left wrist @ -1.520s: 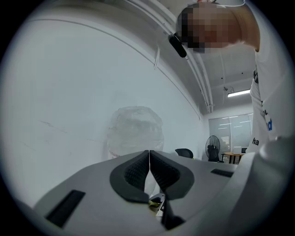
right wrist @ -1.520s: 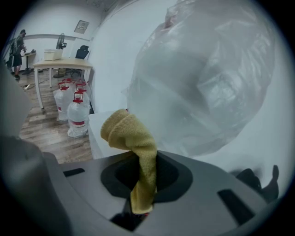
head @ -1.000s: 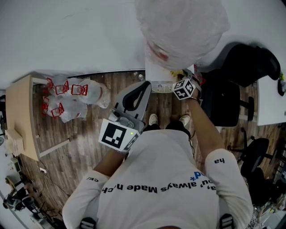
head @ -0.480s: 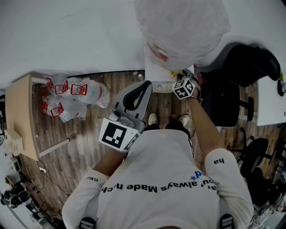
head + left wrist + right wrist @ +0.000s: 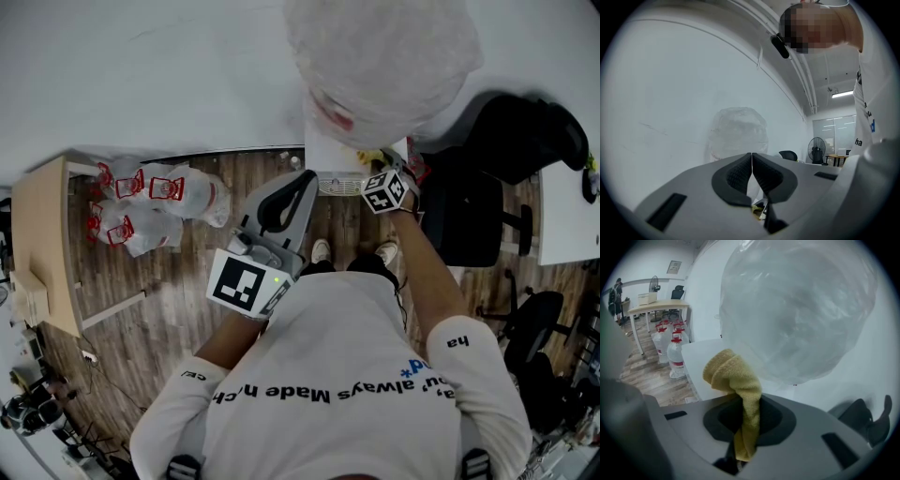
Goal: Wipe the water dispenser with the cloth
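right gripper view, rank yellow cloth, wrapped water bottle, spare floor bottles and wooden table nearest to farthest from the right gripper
1. yellow cloth, clamped in the jaws.
2. wrapped water bottle, just ahead, upper right.
3. spare bottles, on the floor, left.
4. wooden table, far left, behind them.

Water jugs (image 5: 183,192), seemingly, beside wooden table (image 5: 42,225)
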